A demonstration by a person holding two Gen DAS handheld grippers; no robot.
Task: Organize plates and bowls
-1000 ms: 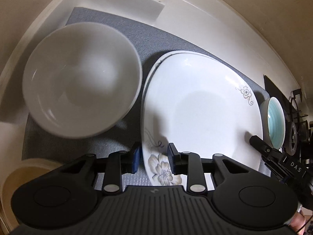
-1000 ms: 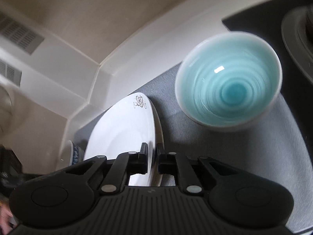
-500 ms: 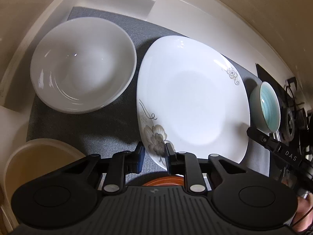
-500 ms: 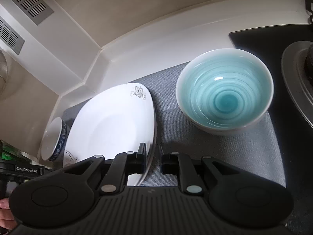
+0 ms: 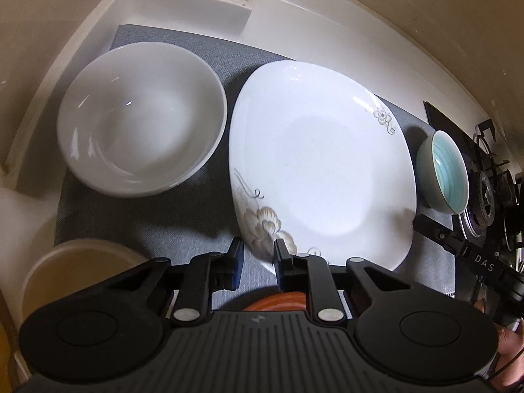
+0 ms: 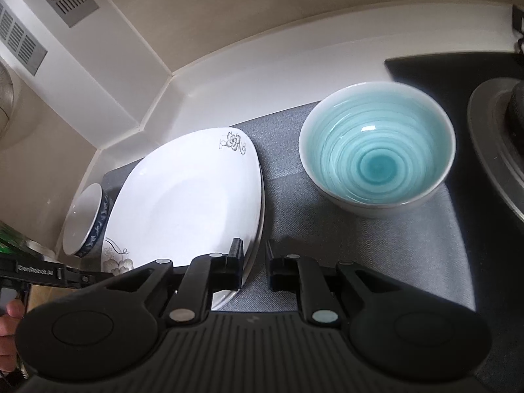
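My left gripper and right gripper both gape, each straddling opposite edges of plate, no clamp. Plate flat on mat, between white bowl and teal bowl. Risk: glazed rim slips from uneven pinch; tilted plate knocks either bowl.

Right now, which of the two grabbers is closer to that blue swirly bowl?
The right gripper. The blue bowl sits just ahead of it, to its right. The left gripper is across the white plate from it.
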